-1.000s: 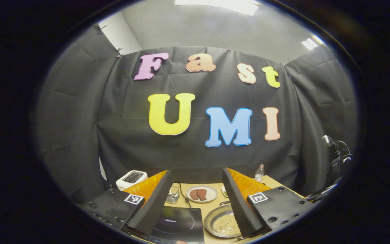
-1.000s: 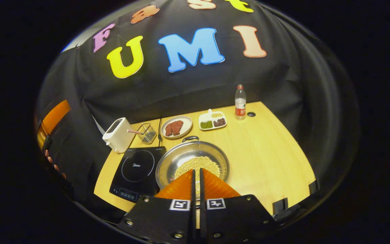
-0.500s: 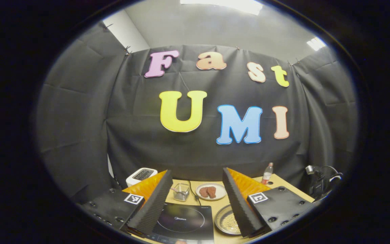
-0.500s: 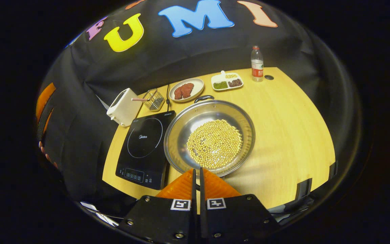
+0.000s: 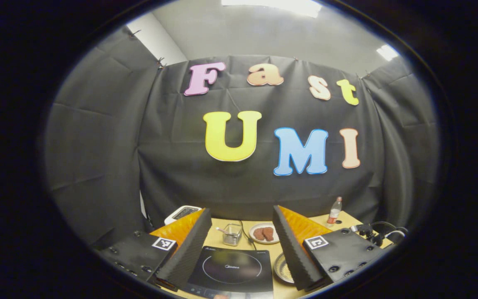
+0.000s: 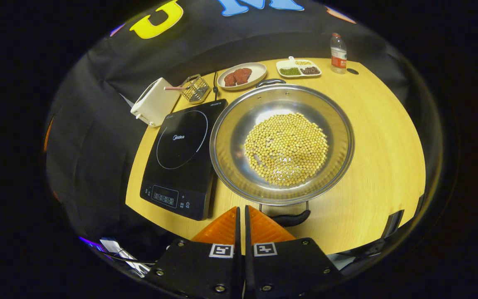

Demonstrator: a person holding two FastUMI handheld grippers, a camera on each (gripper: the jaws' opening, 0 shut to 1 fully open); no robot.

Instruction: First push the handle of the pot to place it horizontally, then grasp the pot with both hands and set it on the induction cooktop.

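Right gripper view | steel pot (image 6: 239, 137) holds yellow beans (image 6: 286, 148) | right tongs (image 6: 241, 214) clenched, left tongs (image 5: 239, 232) released

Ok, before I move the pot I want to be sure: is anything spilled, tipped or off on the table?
Nothing stands out. The beans all lie inside the pot, which sits level beside the induction cooktop. The bottle stands upright.
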